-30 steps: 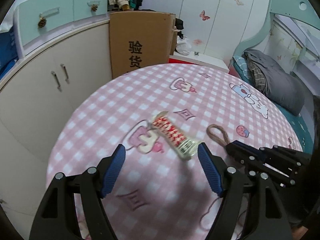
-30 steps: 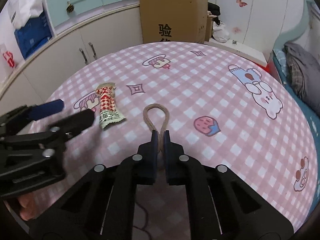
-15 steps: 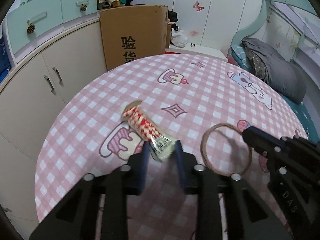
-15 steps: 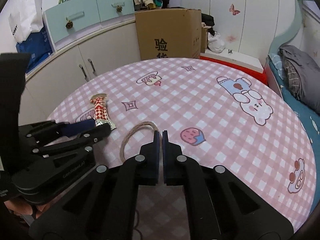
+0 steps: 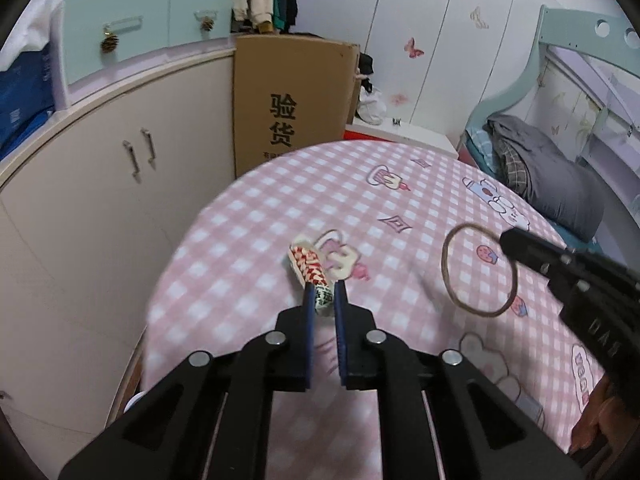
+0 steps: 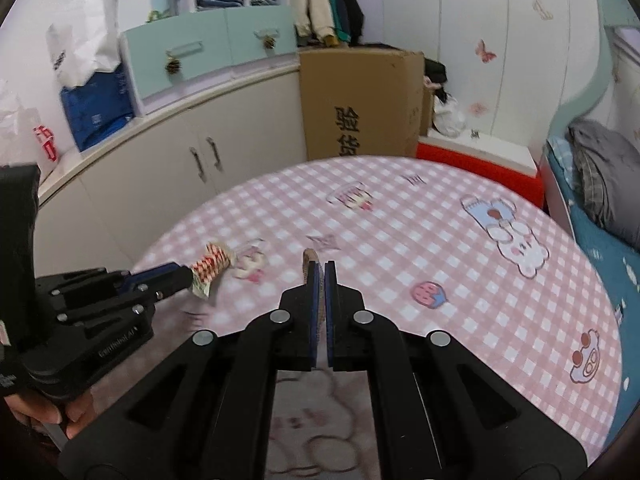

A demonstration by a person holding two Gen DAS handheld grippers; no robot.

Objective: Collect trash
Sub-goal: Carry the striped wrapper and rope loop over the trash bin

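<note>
At lower centre of the left wrist view, the left gripper [image 5: 324, 294] is clamped on the near end of a crinkled snack wrapper [image 5: 310, 270], red-and-white zigzag print with a pale sealed end, which juts forward from the blue pads above the table [image 5: 240, 240]. At right of the same frame, the right gripper [image 5: 506, 242] pinches a thin brown loop [image 5: 478, 270], apparently a rubber band or cord ring, hanging open as a rough oval clear of the cloth. The right wrist view agrees: its jaws are closed with only a short edge of the loop [image 6: 309, 264] showing at the tips, and the wrapper [image 6: 211, 268] protrudes from the other tool at middle left. Judgement: both pieces are picked up, and the step in hand is carrying them to a bin. No bin can be identified in either frame, so the next move calls for locating one and keeping both grips firm. The wrapper appears to be light, slippery film; the loop is limp. The tablecloth is soft pink-and-white gingham with cartoon prints.
</note>
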